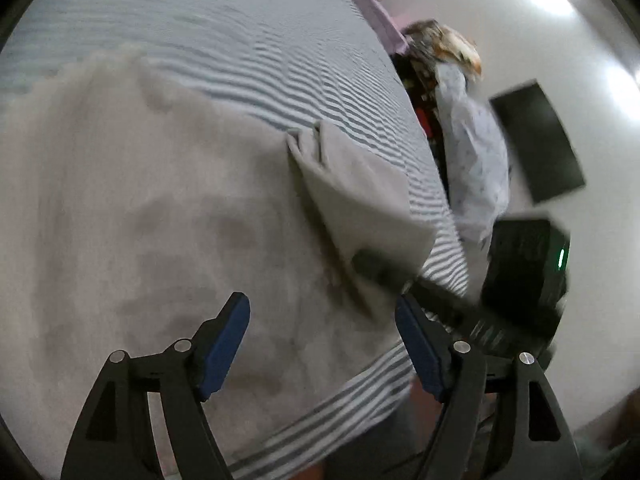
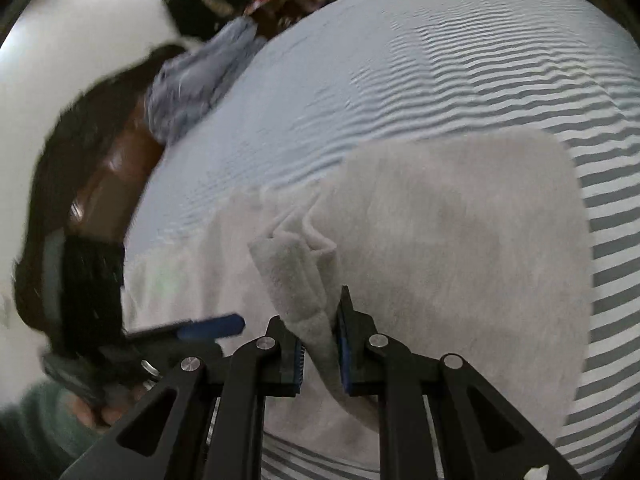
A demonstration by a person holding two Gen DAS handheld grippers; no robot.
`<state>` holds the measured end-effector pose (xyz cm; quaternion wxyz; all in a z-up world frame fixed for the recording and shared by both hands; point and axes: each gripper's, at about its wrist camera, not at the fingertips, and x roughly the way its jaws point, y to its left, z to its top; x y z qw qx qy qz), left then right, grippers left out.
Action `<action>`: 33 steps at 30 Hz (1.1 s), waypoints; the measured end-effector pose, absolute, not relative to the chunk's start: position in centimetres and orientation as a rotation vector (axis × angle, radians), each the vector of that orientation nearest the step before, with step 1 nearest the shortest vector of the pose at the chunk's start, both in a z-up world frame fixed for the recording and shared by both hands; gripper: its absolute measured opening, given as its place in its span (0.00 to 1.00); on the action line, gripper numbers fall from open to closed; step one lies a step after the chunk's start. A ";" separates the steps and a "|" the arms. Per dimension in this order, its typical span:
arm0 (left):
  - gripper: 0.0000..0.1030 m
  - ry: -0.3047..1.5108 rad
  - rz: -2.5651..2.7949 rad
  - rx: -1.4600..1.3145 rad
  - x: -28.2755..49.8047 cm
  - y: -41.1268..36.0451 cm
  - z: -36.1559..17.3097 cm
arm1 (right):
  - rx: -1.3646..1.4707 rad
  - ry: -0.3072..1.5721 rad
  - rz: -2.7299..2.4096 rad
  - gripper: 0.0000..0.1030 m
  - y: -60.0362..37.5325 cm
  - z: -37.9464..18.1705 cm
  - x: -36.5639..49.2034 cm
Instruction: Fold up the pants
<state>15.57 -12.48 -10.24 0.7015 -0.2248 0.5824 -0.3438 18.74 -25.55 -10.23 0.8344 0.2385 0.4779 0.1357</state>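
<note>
Light grey pants [image 1: 160, 200] lie spread on a grey-and-white striped bedsheet [image 1: 240, 20]. In the left wrist view my left gripper [image 1: 322, 320] hangs open just above the pants, with nothing between its blue pads. The right wrist view shows my right gripper [image 2: 320, 344] shut on a bunched fold of the pants [image 2: 300, 272], lifted off the rest of the pants [image 2: 460, 240]. From the left wrist view, that raised flap [image 1: 360, 192] runs to the right gripper's dark body [image 1: 524, 272]. The left gripper's blue pad [image 2: 212, 328] shows at the left, held by a hand [image 2: 96, 404].
A pale blue patterned cloth [image 1: 476, 160] hangs off the bed's side, with dark clutter [image 1: 420, 92] behind it. A black rectangle [image 1: 536, 140] lies on the white floor [image 1: 560, 60]. Striped sheet [image 2: 440, 60] stretches beyond the pants. A brown, blurred object [image 2: 120, 168] sits at the bed's edge.
</note>
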 end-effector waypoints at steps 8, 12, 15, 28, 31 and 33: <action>0.74 1.343 -0.801 -0.577 16.8 -11.9 -11.3 | 0.353 0.996 0.298 0.14 -23.2 -10.2 16.9; 0.76 1.367 -0.779 -0.597 17.6 -12.5 -11.9 | 0.215 0.989 0.299 0.15 -20.8 -10.1 16.2; 0.76 1.395 -0.753 -0.637 18.3 -12.9 -12.6 | 0.181 0.995 0.294 0.17 -20.4 -10.3 16.0; 0.77 1.390 -0.681 -0.495 16.3 -14.8 -12.2 | 0.295 1.018 0.343 0.34 -21.5 -9.7 12.5; 0.77 1.406 -0.674 -0.514 15.2 -14.6 -12.7 | 0.363 1.043 0.343 0.34 -22.6 -10.4 10.4; 0.76 1.415 -0.676 -0.532 14.8 -14.6 -13.0 | 0.397 1.058 0.328 0.35 -23.3 -11.3 9.3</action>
